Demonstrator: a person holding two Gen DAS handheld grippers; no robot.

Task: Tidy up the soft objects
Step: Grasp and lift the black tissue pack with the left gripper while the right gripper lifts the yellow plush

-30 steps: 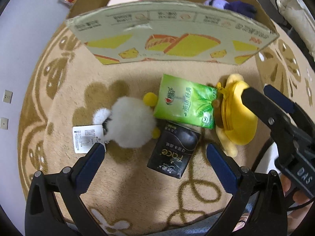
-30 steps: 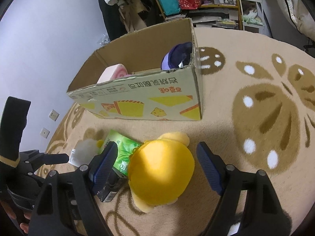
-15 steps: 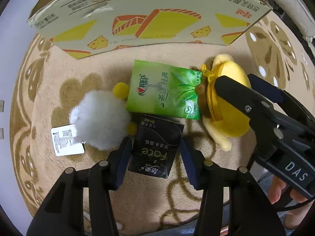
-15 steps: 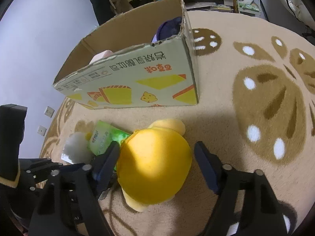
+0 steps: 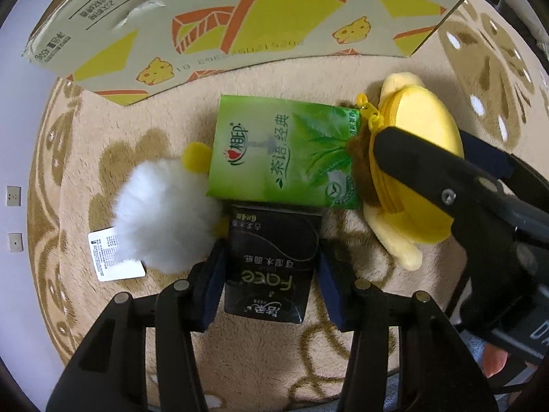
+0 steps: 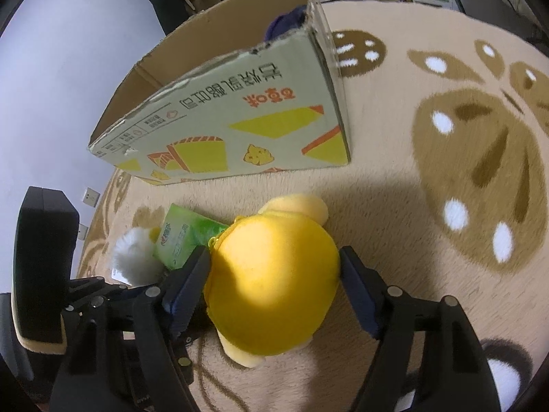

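Roughly midway, by the look of it: a purple soft item (image 6: 286,22) already sits in the cardboard box (image 6: 240,116), while four things remain on the rug (image 6: 429,206). The left gripper (image 5: 271,269) has closed onto the black tissue pack (image 5: 271,261), its long axis running 12 to 6. The right gripper (image 6: 274,285) clamps the yellow plush (image 6: 271,281). The green tissue pack (image 5: 283,152) lies at 12 of the black one, the white fluffy toy (image 5: 164,213) at 9.
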